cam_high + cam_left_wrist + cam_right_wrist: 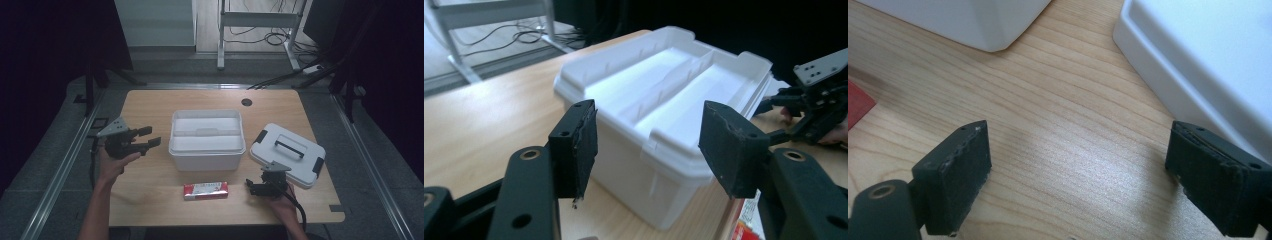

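Hovering left of the open white box [207, 141], the left gripper [148, 138] has its jaws spread and empty. A red packet [205, 190], perhaps a carton, lies before the box on the worktop [150, 105]. Beside the lid [288, 153], the right gripper [251, 186] gapes wide.

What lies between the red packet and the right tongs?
Only bare wooden table between the red packet and the right tongs, seen in the high view.

open white bin [207, 140] mid-table; its lid [288, 154] right, red packet [205, 190] in front.
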`<move>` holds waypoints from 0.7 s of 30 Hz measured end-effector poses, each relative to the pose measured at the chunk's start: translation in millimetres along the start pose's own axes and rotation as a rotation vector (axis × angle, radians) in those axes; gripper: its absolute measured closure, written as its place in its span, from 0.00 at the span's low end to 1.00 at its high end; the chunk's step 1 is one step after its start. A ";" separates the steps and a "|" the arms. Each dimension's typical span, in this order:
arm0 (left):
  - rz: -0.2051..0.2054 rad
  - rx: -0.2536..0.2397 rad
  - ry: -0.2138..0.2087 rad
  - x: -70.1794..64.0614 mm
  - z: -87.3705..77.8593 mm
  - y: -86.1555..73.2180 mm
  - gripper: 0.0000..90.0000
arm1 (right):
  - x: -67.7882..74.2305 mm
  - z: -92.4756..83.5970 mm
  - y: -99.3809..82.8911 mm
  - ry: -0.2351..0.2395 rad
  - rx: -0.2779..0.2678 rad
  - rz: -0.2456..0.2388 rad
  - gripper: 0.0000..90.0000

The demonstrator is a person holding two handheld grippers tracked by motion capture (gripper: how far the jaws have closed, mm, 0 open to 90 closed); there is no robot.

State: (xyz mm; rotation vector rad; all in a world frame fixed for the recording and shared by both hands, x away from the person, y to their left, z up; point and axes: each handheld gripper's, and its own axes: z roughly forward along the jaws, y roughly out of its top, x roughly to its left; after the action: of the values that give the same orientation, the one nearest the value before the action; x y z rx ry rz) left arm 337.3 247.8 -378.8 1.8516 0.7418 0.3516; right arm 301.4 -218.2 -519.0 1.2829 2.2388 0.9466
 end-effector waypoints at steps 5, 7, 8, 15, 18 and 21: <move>0.041 0.018 -0.049 3.8 9.0 24.9 0.46 | -0.3 -0.4 -0.1 0.003 0.000 0.002 0.13; 0.045 0.021 -0.064 4.8 13.1 31.3 0.46 | -0.4 -0.6 -0.1 0.004 0.001 0.001 0.13; 0.050 0.024 -0.072 5.4 16.1 35.8 0.45 | -0.4 -0.7 -0.2 0.004 0.000 0.003 0.13; 0.108 0.074 -0.147 7.3 36.4 62.3 0.48 | -0.2 -2.3 -1.6 0.008 -0.001 -0.007 0.14; 0.141 0.113 -0.170 8.1 47.6 73.3 0.49 | -0.1 -2.7 -2.0 0.009 -0.002 -0.012 0.14; 0.179 0.155 -0.183 7.7 59.6 81.8 0.50 | 0.4 -2.9 -2.3 0.012 -0.003 -0.013 0.14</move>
State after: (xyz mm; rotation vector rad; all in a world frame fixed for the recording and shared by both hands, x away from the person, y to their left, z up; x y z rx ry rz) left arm 403.1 189.1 -328.5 2.0719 0.4910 0.2394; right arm 298.0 -219.7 -518.7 1.2633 2.2515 0.9550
